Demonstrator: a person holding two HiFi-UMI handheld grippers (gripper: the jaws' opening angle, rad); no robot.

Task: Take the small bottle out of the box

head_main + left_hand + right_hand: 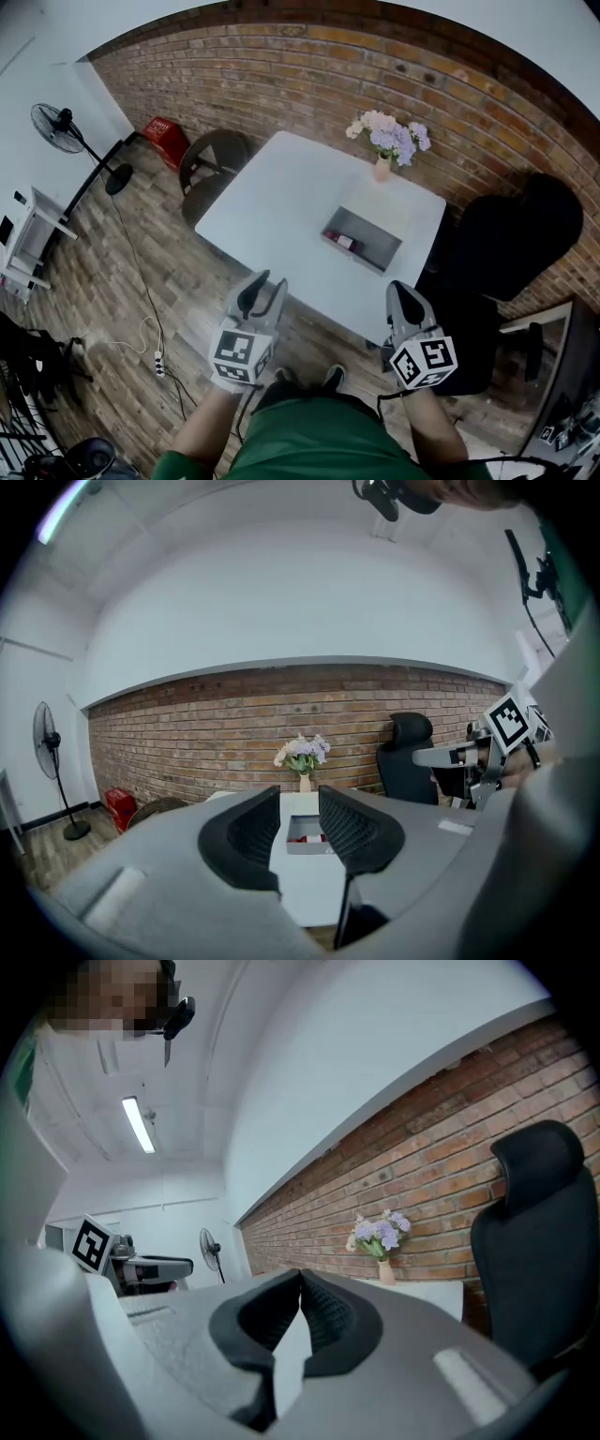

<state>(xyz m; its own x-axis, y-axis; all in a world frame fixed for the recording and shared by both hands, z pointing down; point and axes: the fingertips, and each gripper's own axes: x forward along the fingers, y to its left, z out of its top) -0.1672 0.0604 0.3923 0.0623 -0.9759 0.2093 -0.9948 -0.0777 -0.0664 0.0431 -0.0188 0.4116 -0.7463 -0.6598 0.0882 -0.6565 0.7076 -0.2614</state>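
Observation:
A grey open box [375, 246] sits on the white table [272, 206], toward its right side. The small bottle [343, 242], dark with a red part, lies inside at the box's left end. Both grippers hang in the air in front of the table's near edge, well short of the box. My left gripper [262, 286] is open with nothing between its jaws. In the left gripper view [300, 808] the box [302, 847] and the bottle [314, 837] show through the gap. My right gripper [405, 298] is shut and empty, its tips [300, 1277] touching.
A vase of flowers [382, 167] stands on the table behind the box. A black office chair [506, 244] is at the table's right, a round wicker chair [211, 164] at its left. A fan [66, 131], a red crate [167, 139] and a power strip [157, 361] are on the wooden floor.

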